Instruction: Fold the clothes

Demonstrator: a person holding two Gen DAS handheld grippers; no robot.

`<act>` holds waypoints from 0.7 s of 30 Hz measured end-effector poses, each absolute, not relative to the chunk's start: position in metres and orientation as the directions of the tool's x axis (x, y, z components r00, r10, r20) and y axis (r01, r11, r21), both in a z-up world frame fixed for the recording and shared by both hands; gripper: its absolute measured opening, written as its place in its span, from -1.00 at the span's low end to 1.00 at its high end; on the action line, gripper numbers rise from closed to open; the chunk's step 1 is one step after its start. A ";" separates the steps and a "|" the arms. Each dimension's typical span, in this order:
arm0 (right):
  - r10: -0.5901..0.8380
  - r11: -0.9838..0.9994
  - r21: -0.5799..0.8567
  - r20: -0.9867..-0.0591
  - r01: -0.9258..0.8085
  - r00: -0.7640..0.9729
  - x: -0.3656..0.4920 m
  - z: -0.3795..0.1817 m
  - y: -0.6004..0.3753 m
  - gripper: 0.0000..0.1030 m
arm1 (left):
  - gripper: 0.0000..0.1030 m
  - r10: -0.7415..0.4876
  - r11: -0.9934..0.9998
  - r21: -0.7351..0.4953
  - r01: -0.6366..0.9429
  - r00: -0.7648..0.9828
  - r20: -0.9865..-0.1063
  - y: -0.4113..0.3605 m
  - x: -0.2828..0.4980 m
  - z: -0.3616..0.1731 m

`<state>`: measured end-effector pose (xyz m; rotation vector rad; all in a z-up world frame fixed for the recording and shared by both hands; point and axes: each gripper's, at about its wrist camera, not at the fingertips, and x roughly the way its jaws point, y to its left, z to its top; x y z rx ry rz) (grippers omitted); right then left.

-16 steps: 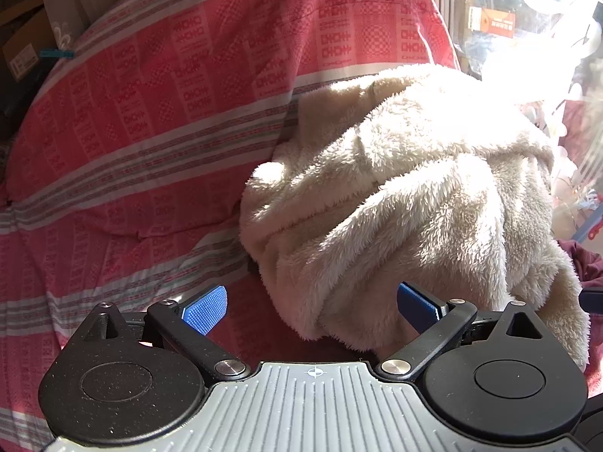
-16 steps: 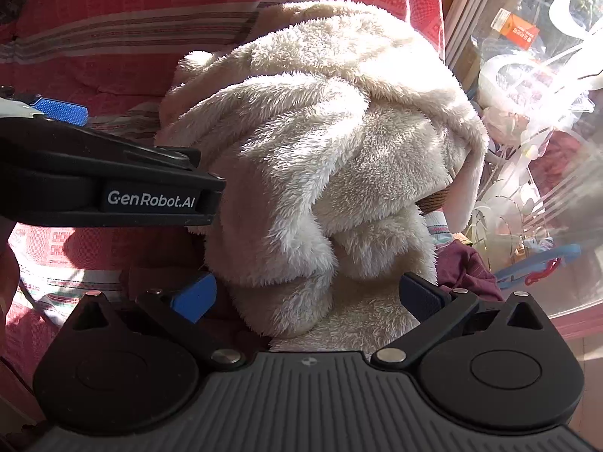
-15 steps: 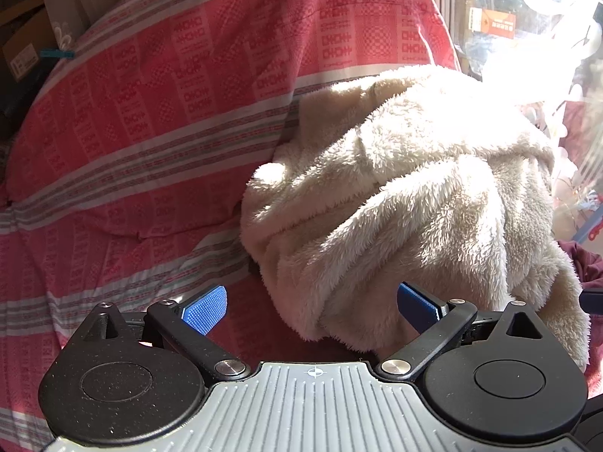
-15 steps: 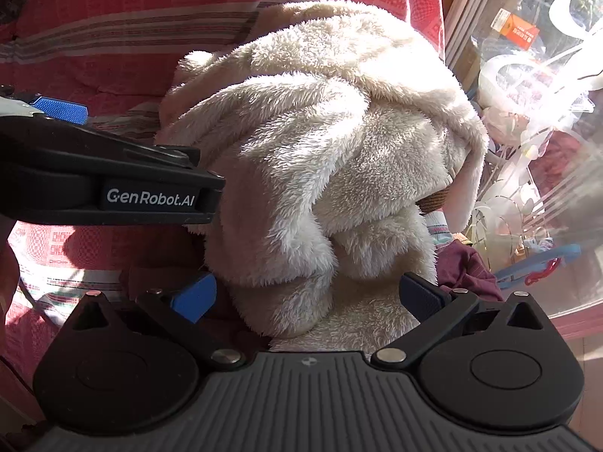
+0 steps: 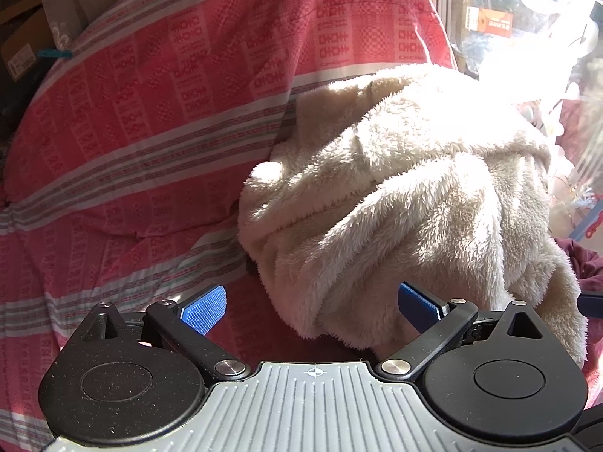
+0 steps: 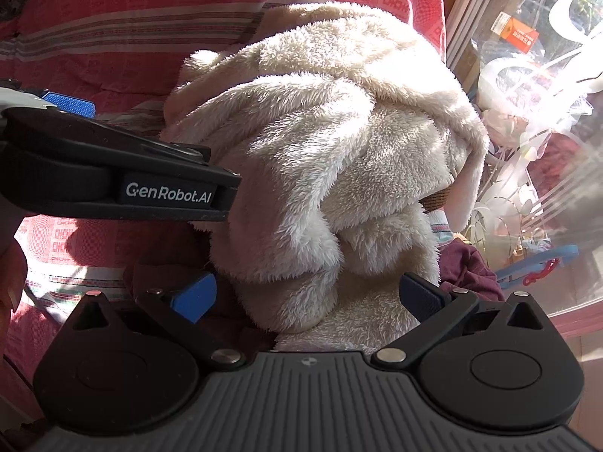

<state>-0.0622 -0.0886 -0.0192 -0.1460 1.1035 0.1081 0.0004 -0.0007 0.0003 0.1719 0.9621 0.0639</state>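
Both the left gripper (image 5: 312, 305) and right gripper (image 6: 305, 293) hover wide open and empty before the crumpled cream fleece garment (image 5: 414, 203), unfolded and needing an edge grasped next.

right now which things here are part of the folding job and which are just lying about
Part of the job:
- cream fleece garment, bunched, unfolded
- left gripper, open
- right gripper, open

Just lying about:
- red striped bedcover
- maroon cloth
- blue hanger

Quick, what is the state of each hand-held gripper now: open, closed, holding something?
Left hand-held gripper: open, holding nothing; the cream fleece garment lies ahead.
Right hand-held gripper: open, fleece between the jaws, not pinched.
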 end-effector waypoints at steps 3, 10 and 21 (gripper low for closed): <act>0.013 0.986 -0.063 -0.896 -0.156 0.443 -0.062 -0.020 -0.089 1.00 | 1.00 0.126 0.985 0.169 0.024 0.569 -0.813 0.000 0.001 0.000; 0.016 0.985 -0.061 -0.897 -0.159 0.442 -0.063 -0.020 -0.087 1.00 | 1.00 0.125 0.986 0.167 0.023 0.566 -0.815 0.002 0.000 0.000; 0.026 0.986 -0.051 -0.897 -0.160 0.441 -0.062 -0.020 -0.090 1.00 | 1.00 0.128 0.985 0.172 0.024 0.565 -0.815 -0.001 0.003 -0.001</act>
